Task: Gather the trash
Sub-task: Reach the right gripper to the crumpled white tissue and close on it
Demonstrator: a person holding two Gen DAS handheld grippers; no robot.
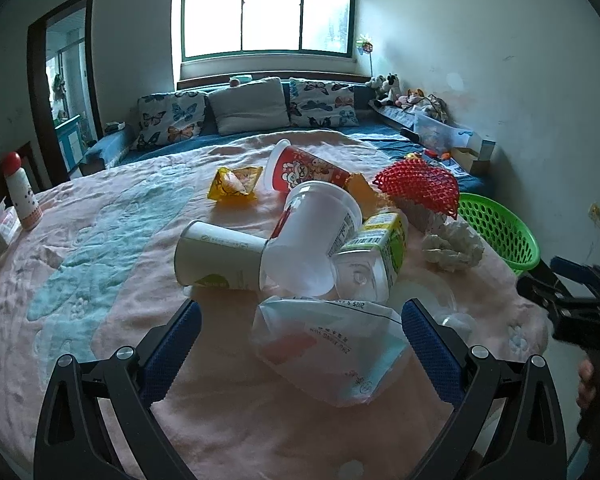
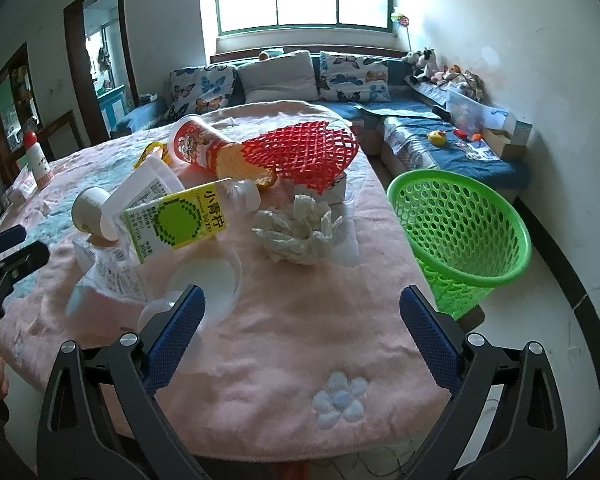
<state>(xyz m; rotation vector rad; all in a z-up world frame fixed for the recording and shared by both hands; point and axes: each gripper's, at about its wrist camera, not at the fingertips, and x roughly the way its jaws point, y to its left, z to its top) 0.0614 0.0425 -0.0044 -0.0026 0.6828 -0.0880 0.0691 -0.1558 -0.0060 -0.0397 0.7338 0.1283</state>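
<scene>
A heap of trash lies on a pink blanket (image 1: 236, 420): a crumpled clear wrapper (image 1: 332, 352), a white paper cup (image 1: 216, 256), a clear plastic cup (image 1: 312, 232), a green-labelled bottle (image 1: 376, 256) (image 2: 172, 224), a red cup (image 1: 304, 170) (image 2: 200, 144), a yellow snack bag (image 1: 234, 183), red foam netting (image 1: 420, 186) (image 2: 300, 150), crumpled tissue (image 1: 454, 246) (image 2: 298, 232). My left gripper (image 1: 300, 340) is open, its jaws on either side of the wrapper. My right gripper (image 2: 302, 320) is open and empty over bare blanket. A green mesh basket (image 2: 460, 232) (image 1: 500, 228) stands right of the table.
A clear lid (image 2: 208, 280) lies by my right gripper's left finger. A red-capped white bottle (image 1: 20, 192) stands at the far left. A sofa bed with butterfly cushions (image 1: 172, 120) and toys lies behind, under the window.
</scene>
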